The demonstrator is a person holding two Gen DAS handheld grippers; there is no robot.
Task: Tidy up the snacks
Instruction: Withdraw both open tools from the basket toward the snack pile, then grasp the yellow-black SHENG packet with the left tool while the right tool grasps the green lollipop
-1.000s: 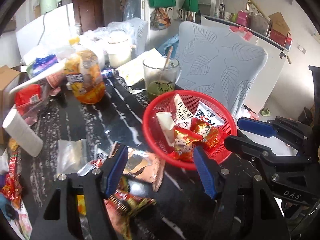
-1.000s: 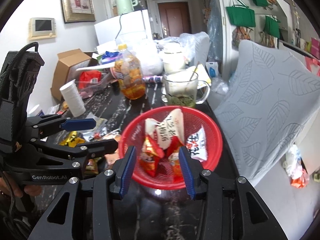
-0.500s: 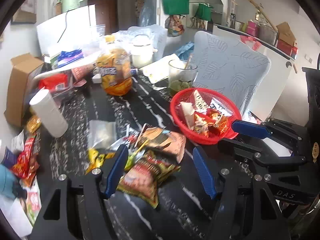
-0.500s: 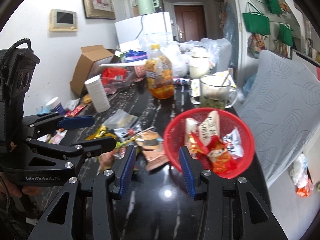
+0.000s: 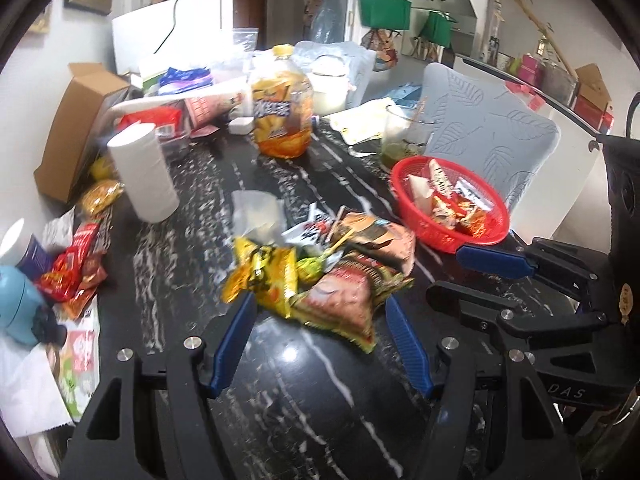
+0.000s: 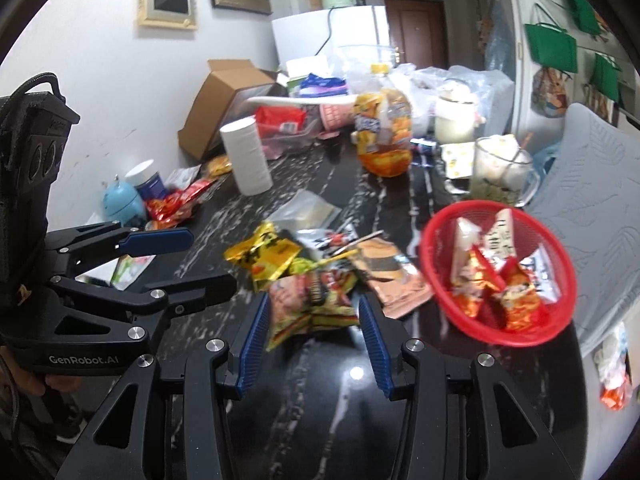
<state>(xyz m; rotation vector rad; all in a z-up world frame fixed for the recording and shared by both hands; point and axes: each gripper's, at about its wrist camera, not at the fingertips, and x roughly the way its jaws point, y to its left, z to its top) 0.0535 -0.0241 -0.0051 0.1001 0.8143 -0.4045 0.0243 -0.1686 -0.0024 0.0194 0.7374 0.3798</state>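
A red mesh basket [image 5: 442,236] [image 6: 500,338] holding several snack packets stands on the black marbled table [image 5: 304,400], right of both grippers. A loose pile lies mid-table: a yellow packet [image 5: 264,276] [image 6: 268,256], a red-and-green packet [image 5: 340,304] [image 6: 312,300] and a brown packet [image 5: 376,240] [image 6: 384,276]. My left gripper [image 5: 320,332] [image 6: 188,264] hovers open just short of the pile, holding nothing. My right gripper [image 6: 314,320] [image 5: 460,276] is open too, its blue pads flanking the red-and-green packet from above without pressing it.
A white paper roll [image 5: 144,172], an orange snack jar [image 5: 282,116] and a glass mug [image 5: 404,136] stand further back. A cardboard box [image 5: 76,128] and more wrappers [image 5: 72,264] crowd the left edge. A grey leaf-pattern chair [image 5: 492,140] is behind the basket.
Both grippers have swung left, away from the red basket, and now face the loose snack pile. The basket has slid to the right in both views. Neither gripper took anything.
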